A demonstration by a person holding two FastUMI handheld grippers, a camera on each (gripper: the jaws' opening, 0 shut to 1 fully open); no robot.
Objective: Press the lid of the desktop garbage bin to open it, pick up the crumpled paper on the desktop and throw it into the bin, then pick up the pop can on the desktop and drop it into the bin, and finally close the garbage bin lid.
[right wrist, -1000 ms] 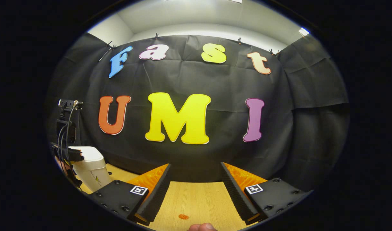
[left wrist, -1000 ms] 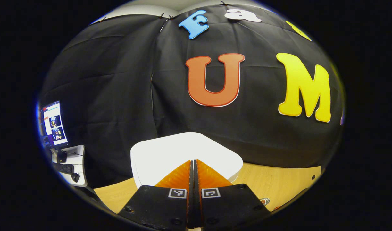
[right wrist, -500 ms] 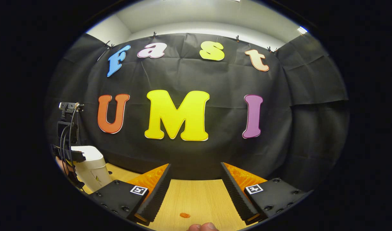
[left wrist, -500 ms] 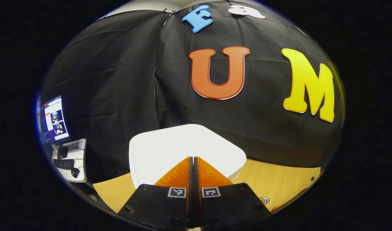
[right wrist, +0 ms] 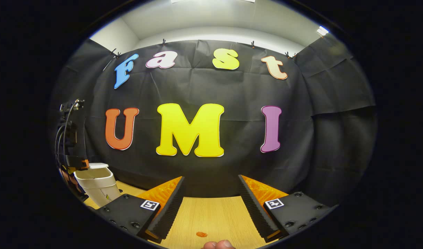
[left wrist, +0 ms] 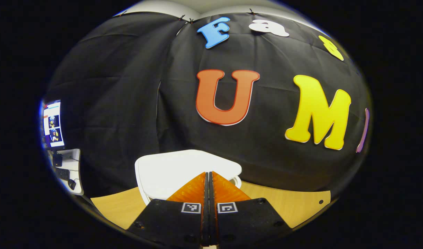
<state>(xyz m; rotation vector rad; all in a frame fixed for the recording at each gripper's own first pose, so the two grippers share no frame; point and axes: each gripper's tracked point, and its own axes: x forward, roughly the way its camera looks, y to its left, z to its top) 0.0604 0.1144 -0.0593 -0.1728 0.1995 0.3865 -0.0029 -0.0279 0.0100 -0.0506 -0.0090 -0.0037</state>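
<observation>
While lid (left wrist: 183, 167) tilts, left gripper (left wrist: 208, 183) closed, right gripper (right wrist: 209, 197) parted

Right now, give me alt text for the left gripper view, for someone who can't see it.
The left gripper, fingers closed together, points at the tilted white lid of the garbage bin on a wooden table, with black cloth wall behind.
</observation>
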